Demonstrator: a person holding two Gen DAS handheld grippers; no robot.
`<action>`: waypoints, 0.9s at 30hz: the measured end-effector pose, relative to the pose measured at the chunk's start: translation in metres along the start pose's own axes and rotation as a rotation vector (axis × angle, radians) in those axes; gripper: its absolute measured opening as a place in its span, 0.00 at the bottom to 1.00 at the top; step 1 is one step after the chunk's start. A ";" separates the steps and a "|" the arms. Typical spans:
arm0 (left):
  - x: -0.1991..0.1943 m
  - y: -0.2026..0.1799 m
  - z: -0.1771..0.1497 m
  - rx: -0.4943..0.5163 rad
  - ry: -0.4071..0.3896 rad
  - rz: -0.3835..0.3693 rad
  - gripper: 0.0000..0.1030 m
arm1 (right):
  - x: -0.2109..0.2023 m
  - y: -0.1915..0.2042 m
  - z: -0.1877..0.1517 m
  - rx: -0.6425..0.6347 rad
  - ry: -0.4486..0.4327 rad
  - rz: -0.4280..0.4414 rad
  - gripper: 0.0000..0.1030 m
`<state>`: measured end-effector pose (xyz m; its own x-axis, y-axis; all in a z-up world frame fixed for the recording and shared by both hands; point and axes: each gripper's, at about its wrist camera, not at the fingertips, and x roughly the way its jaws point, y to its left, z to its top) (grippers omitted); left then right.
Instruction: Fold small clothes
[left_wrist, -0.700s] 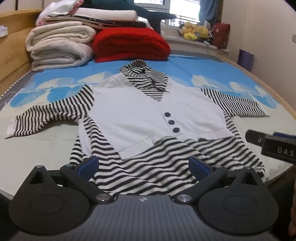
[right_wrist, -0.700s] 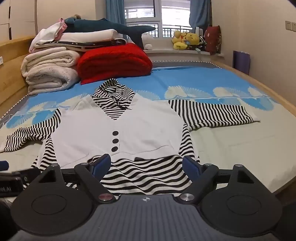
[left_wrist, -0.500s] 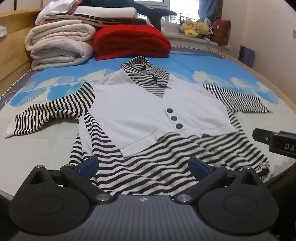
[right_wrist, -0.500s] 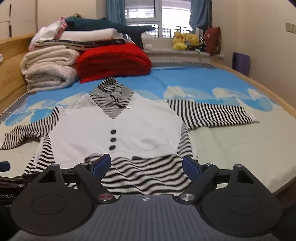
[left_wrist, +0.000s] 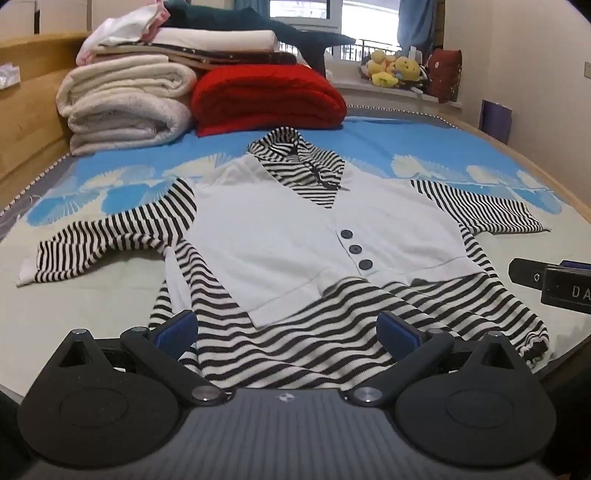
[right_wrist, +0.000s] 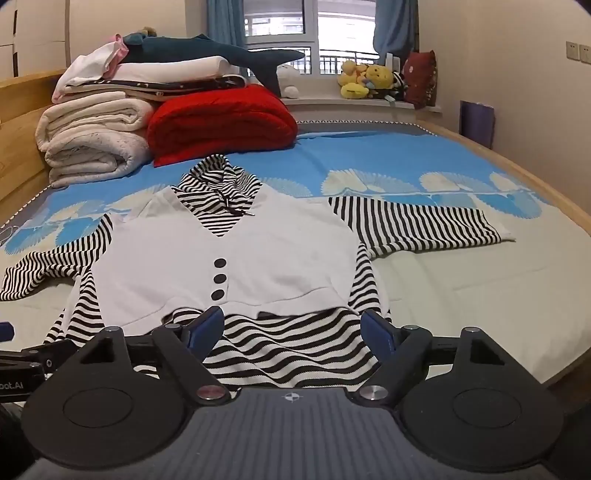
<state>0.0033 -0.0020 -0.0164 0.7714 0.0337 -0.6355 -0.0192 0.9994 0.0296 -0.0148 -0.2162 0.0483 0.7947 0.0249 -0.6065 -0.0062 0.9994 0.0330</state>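
Note:
A small black-and-white striped top with a white vest front and three dark buttons (left_wrist: 295, 243) lies flat on the bed, sleeves spread, hem towards me; it also shows in the right wrist view (right_wrist: 236, 266). My left gripper (left_wrist: 288, 330) is open and empty over the hem. My right gripper (right_wrist: 293, 330) is open and empty over the hem, a little to the right. The right gripper's side shows at the right edge of the left wrist view (left_wrist: 554, 282); the left gripper shows at the left edge of the right wrist view (right_wrist: 22, 365).
Folded white blankets (left_wrist: 125, 110) and a red quilt (left_wrist: 266, 99) are stacked at the bed's head. Plush toys (right_wrist: 369, 79) sit on the windowsill. A wooden bed frame (right_wrist: 546, 173) runs along the right; the bed's near edge is just below the hem.
Both grippers have shifted slightly along the hem; the garment looks a little closer and lower in both views. Jaws stay open and the garment lies unmoved.

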 end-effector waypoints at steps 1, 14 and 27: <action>0.000 0.000 0.000 -0.003 0.000 -0.001 1.00 | 0.000 0.001 0.000 -0.001 0.000 0.001 0.79; 0.002 0.003 0.003 -0.015 0.018 -0.015 1.00 | 0.006 0.004 0.001 -0.007 0.020 0.004 0.79; 0.005 0.008 0.003 -0.040 0.035 -0.004 1.00 | 0.010 0.003 0.001 0.009 0.034 -0.004 0.79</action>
<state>0.0094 0.0062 -0.0168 0.7488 0.0298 -0.6621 -0.0425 0.9991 -0.0031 -0.0064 -0.2133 0.0427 0.7736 0.0221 -0.6333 0.0022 0.9993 0.0376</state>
